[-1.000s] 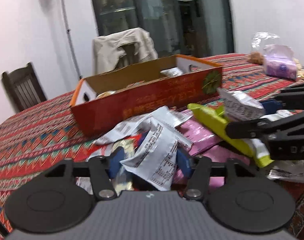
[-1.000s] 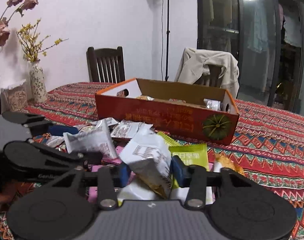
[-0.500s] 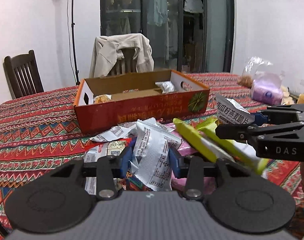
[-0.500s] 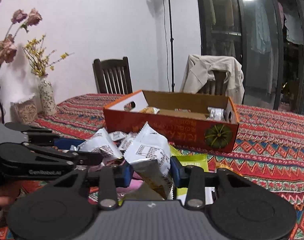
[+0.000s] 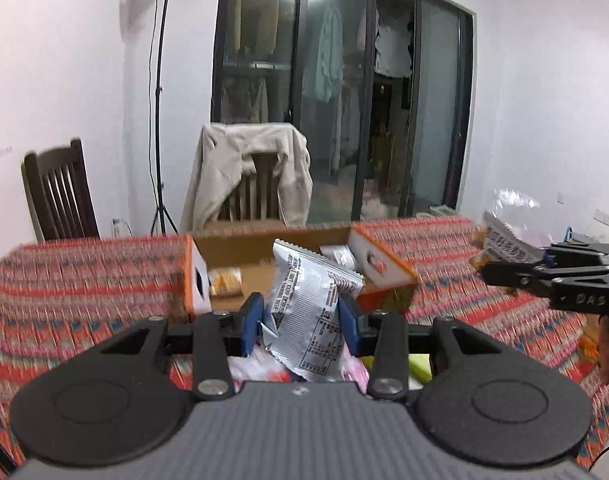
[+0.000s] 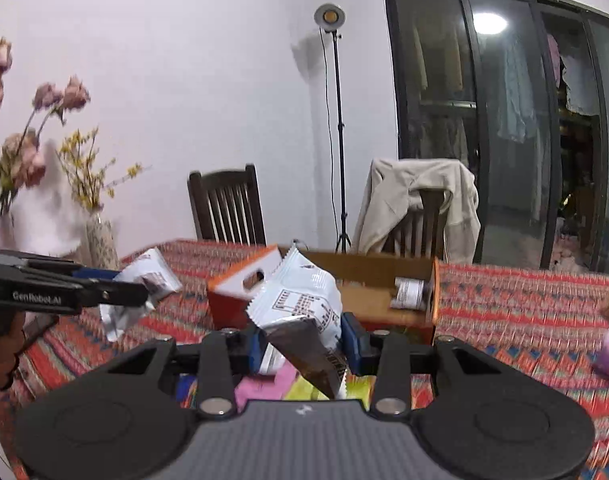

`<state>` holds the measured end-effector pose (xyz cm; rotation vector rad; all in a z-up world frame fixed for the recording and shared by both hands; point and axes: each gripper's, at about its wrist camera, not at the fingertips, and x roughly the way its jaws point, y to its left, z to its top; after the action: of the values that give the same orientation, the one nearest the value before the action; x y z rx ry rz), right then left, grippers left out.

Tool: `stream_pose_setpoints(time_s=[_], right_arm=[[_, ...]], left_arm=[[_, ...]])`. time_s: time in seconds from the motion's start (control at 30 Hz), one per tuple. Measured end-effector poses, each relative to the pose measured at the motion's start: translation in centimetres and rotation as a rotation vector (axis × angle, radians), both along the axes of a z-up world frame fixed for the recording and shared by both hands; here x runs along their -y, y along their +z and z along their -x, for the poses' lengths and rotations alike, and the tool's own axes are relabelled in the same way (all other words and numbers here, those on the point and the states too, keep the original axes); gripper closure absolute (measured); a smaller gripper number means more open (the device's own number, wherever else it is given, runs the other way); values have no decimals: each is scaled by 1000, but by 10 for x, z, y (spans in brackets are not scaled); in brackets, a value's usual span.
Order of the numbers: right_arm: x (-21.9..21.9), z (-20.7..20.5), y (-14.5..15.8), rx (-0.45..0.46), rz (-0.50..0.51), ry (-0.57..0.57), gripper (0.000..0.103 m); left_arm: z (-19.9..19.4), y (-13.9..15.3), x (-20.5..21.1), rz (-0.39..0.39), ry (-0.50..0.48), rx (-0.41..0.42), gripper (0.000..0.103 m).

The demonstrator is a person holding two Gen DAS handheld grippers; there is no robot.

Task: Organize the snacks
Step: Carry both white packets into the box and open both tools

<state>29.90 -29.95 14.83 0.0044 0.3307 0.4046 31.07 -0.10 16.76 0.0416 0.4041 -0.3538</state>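
Writing first: "GenRobot.AI" is showing in white on the side of the left tongs (image 6: 144,294) as seen from the right wrist camera, and "DAS" is showing on the black body of the right tongs (image 5: 486,264) from the left wrist camera. The silver snack packet (image 5: 312,320) is carrying a block of small black print and a table on its back, too fine to read. The white snack packet (image 6: 300,300) is showing a dark line drawing and a brown lower half, wording not legible.

Both tongs are clamping down on a packet each. The left tongs are gripping the silver snack packet between the blue pads (image 5: 251,322), with the packet sticking up above them and tilting a bit. The right tongs are pinching the white snack packet the same way, its top corner poking up over the box edge.

Both packets are hanging in the air just in front of the orange cardboard box (image 5: 380,268), which is sitting open on the patterned surface (image 5: 84,280) with a few snacks already lying inside. More packets, pink and yellow-green, are lying on the surface below the tongs.
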Motion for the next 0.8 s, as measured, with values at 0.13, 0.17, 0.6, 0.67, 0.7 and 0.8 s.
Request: stream_pose_setpoints(time_s=[0.13, 0.17, 0.6, 0.67, 0.7, 0.8], right_arm=[[10, -32, 38, 27, -2, 25, 65], [12, -41, 46, 29, -9, 32, 65], [10, -268, 82, -319, -176, 122, 65], [0, -306, 65, -394, -152, 99, 65], [-7, -318, 57, -419, -134, 86, 65], [-27, -360, 20, -508, -30, 35, 65]], left_arm=[[-35, 26, -3, -3, 21, 20, 62], [-47, 33, -3, 1, 21, 16, 62], [-260, 33, 30, -8, 98, -197, 62], [-291, 12, 38, -24, 124, -270, 61], [-308, -1, 42, -28, 139, -310, 61], [-338, -38, 51, -45, 174, -391, 61]])
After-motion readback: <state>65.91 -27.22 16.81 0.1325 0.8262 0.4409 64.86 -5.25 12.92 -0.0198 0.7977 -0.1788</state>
